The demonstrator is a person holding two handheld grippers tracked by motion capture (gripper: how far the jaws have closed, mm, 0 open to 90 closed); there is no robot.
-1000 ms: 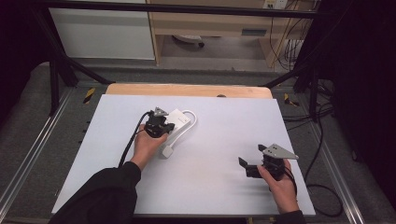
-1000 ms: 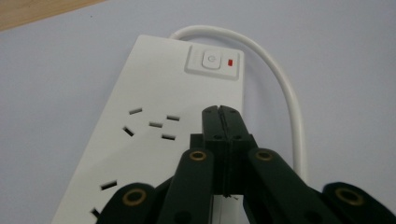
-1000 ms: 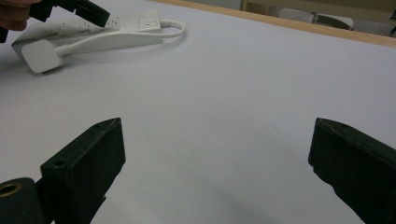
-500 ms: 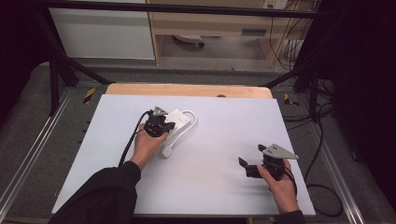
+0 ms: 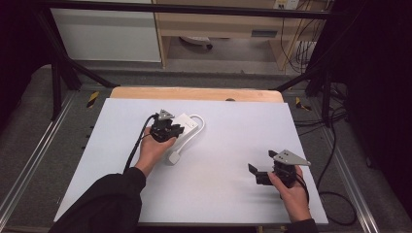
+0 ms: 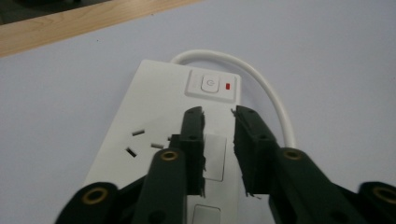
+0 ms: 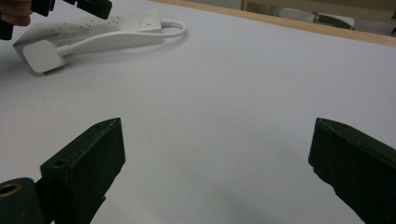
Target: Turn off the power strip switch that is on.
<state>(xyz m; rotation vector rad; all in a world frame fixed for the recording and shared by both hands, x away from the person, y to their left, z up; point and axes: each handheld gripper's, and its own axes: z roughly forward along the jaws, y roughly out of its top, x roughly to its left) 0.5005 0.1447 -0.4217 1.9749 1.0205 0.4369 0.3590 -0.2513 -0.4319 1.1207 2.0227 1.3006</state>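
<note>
A white power strip lies on the white table mat, its white cable looping round to a white plug at its near end. In the left gripper view the strip shows a switch with a red light and socket holes. My left gripper hovers just over the strip, jaws a narrow gap apart with nothing between them. Down at the front right, my right gripper is held low over bare mat, wide open and empty. It faces the strip and plug.
A wooden table edge runs behind the mat. Metal frame rails and black cables lie on the floor at the right. A white cabinet stands beyond the table.
</note>
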